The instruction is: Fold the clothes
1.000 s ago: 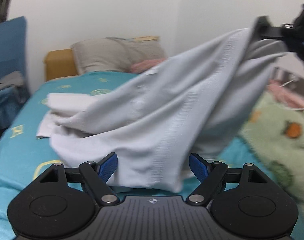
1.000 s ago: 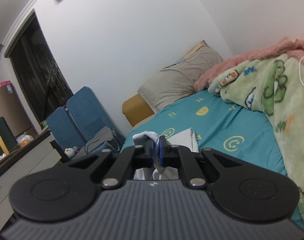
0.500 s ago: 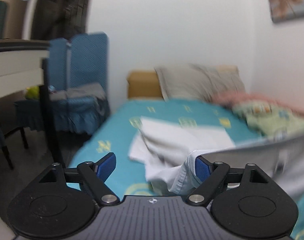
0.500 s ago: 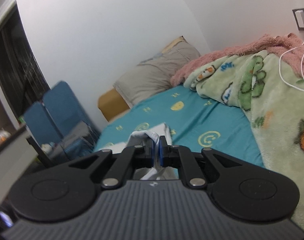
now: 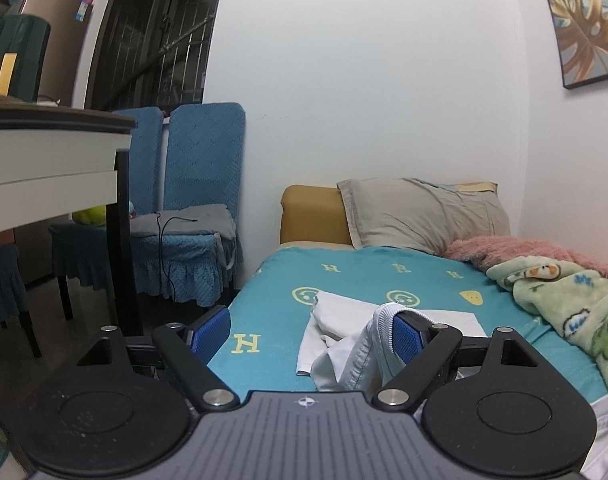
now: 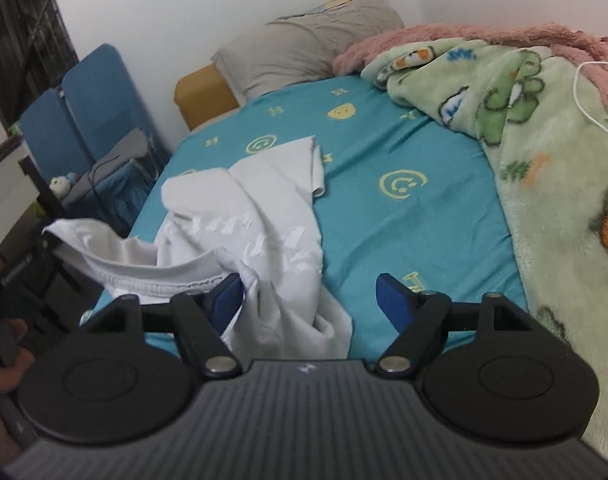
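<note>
A white garment (image 6: 264, 220) lies crumpled on the teal bed sheet (image 6: 404, 220). My right gripper (image 6: 310, 292) hangs just above its near end with jaws opening wide. The cloth brushes the left pad (image 6: 228, 296) and nothing is pinched. In the left wrist view my left gripper (image 5: 310, 328) stands open. The garment's ribbed hem (image 5: 374, 332) is hooked over its right finger (image 5: 408, 334), not clamped. A folded white piece (image 5: 384, 316) lies flat on the sheet beyond. At the left edge of the right wrist view the hem (image 6: 80, 240) drapes over the left gripper's black frame (image 6: 22, 276).
A grey pillow (image 5: 424, 216) and yellow headboard (image 5: 312, 216) stand at the far end. A green blanket (image 6: 544, 160), a pink blanket (image 6: 504, 36) and a white cable (image 6: 584, 96) cover the bed's right side. Blue chairs (image 5: 200, 184) and a desk (image 5: 52, 152) stand left of the bed.
My right gripper has opened and let go of the garment, which dropped onto the sheet. My left gripper rose and swung left; the cloth no longer stretches across its view.
</note>
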The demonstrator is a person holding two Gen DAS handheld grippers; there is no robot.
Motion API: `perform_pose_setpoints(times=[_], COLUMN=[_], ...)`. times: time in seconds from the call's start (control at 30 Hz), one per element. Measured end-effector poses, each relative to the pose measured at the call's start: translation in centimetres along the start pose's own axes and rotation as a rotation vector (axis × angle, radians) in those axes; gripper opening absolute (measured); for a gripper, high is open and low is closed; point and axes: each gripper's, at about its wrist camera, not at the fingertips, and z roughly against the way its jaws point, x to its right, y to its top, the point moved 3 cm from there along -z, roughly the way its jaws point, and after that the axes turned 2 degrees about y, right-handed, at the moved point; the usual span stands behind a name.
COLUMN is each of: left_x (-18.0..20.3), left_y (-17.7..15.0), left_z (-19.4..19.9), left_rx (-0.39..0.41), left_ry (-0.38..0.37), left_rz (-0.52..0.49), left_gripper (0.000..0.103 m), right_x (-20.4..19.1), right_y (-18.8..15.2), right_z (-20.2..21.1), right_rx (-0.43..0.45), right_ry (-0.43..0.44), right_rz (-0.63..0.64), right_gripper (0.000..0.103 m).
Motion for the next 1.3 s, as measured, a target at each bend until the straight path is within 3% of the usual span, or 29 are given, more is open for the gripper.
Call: perform_pose_setpoints(times=[0.3, 0.47, 0.57, 0.8, 0.87, 0.97, 1.1, 1.23, 1.3], left_x=[0.3, 0.6, 0.9, 0.7, 0.7, 0.8, 1.0, 1.9, 2.5], left_y=[-0.3, -0.1, -0.2, 0.1, 0.1, 0.1, -0.1, -1.1, -2.0], left_z=[0.7, 0.7, 0.6, 0.4, 0.4, 0.3, 0.3, -0.4, -0.8], left_rx=[0.007, 0.009, 0.009, 0.002, 0.003, 0.0, -0.007, -0.044, -0.062], left_ry=[-0.024, -0.035, -0.039, -0.04, -0.039, -0.04, -0.054, -0.048, -0.047], left_rz=[-0.022, -0.029, -0.036, -0.023, -0.023, -0.023, -0.031, -0.091, -0.129], left_gripper=[0.085, 0.085, 0.085, 0.085, 0.085, 0.085, 0.086, 0.089, 0.089], right_x=[-6.5, -9.6, -10.9, -12.9, -13.8, -13.5, -9.5, -3.9, -2.8], right_y=[-1.6, -3.3, -4.0, -4.9, -5.8, -6.4, -4.2, -1.3, -0.9], right_z=[-0.4, -3.9, -4.9, -3.1, -3.5, -4.9, -5.6, -4.0, -3.1], right_rx=[0.002, -0.108, -0.116, -0.08, -0.088, -0.101, -0.07, 0.011, 0.046], right_ry=[0.153, 0.171, 0.187, 0.318, 0.275, 0.124, -0.084, -0.178, -0.217], right_rz=[0.257, 0.31, 0.358, 0.402, 0.463, 0.496, 0.319, 0.012, -0.044], right_gripper=[0.075, 0.074, 0.074, 0.074, 0.074, 0.074, 0.074, 0.074, 0.074])
